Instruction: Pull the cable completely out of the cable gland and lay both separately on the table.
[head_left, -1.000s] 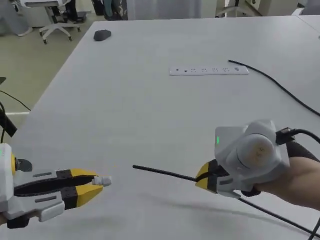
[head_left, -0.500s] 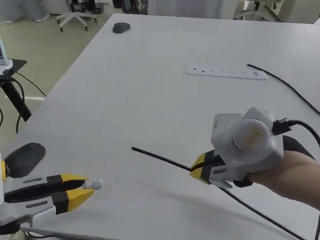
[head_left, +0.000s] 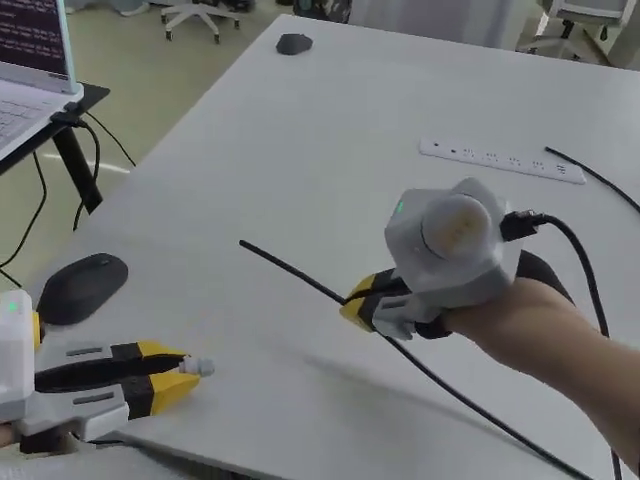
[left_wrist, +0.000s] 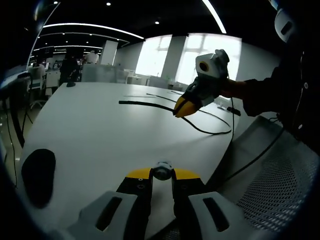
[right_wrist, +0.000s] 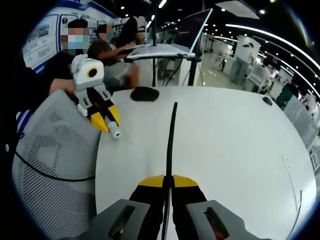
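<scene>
Left claw (head_left: 188, 373) is clamped on the one small white plastic cable gland (head_left: 203, 367), over the near edge of the white desk (head_left: 300, 150). Right claw (head_left: 352, 303) pinches the one thin black cable (head_left: 285, 267). The cable's long axis runs straight ahead of the right claw, its free end well apart from the gland.

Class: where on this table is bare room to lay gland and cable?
Bare tabletop lies between the far mouse, the power strip and the held cable. Another patch lies between the left gripper and right gripper. Tighter by the near mouse.
</scene>
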